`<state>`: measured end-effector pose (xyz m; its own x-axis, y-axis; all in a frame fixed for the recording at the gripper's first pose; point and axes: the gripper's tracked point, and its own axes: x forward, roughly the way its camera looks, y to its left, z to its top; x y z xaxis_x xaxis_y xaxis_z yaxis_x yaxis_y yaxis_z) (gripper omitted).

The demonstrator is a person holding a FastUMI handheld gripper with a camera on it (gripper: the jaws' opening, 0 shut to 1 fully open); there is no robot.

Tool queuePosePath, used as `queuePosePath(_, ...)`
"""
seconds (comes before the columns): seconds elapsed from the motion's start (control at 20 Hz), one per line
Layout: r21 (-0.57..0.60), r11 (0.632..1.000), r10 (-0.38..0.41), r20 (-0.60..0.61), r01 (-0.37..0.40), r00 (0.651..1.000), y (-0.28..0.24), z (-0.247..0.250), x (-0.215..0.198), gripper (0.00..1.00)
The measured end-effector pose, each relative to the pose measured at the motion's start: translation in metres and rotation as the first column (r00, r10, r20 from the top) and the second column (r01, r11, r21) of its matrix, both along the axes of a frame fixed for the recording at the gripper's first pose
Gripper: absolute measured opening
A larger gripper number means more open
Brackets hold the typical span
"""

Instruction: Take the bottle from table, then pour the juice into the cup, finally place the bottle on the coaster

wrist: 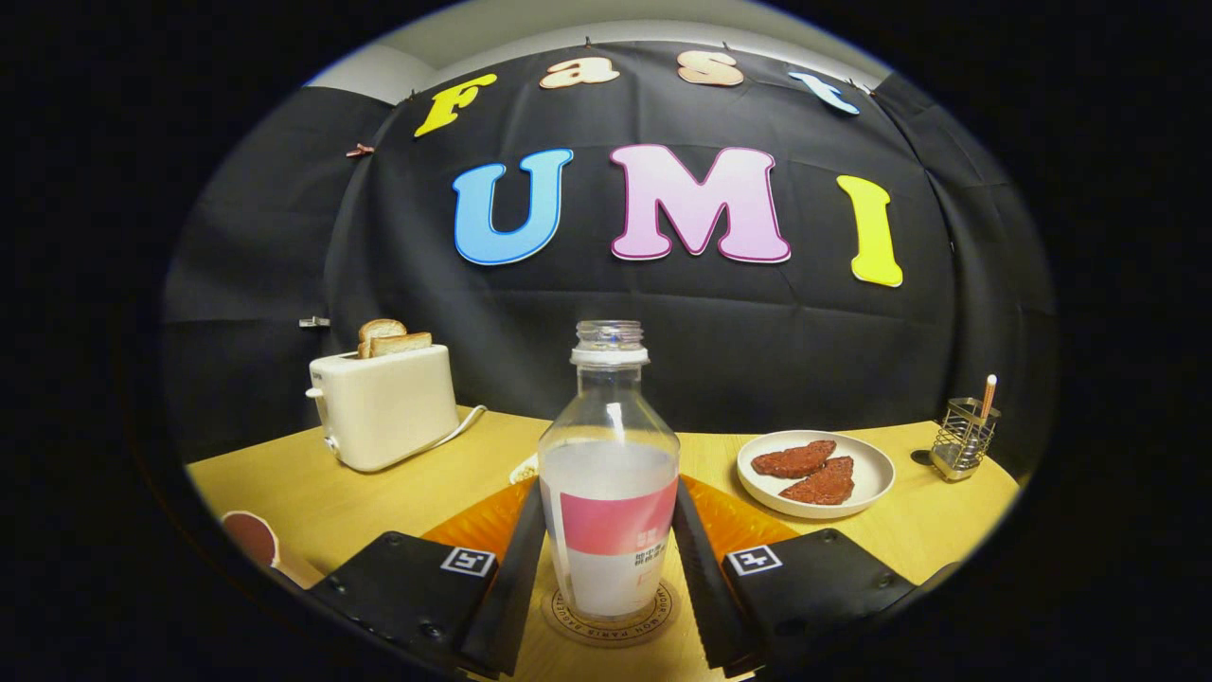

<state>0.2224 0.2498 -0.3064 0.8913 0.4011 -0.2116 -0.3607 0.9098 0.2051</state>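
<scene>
The one camera rides on the tool (611,568), low over the bench (398,493), facing forward along both fingers toward the booth's black cloth wall. It sits very near the bottle (611,474) standing between the fingers, which flank its sides; contact is unclear. The toaster (383,405) and plate (816,472) lie farther ahead.

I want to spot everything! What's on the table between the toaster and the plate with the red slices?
The bottle, standing on the coaster between the gripper fingers, seen in the gripper view.
</scene>
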Motion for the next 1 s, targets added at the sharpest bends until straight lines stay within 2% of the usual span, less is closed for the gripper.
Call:
queuePosePath(0.5, 0.002, 1.000, -0.023, 0.003, 0.023, 1.000, -0.006, -0.005, -0.001, 0.77)
queuePosePath(0.6, 0.003, 1.000, -0.023, -0.023, 0.023, 0.999, -0.005, -0.011, -0.002, 0.82)
queuePosePath(0.65, 0.002, 1.000, -0.023, -0.034, 0.024, 0.999, -0.007, -0.011, -0.006, 0.98)
queuePosePath(1.0, -0.009, 1.000, -0.017, -0.038, 0.017, 0.999, -0.017, -0.007, -0.018, 1.00)
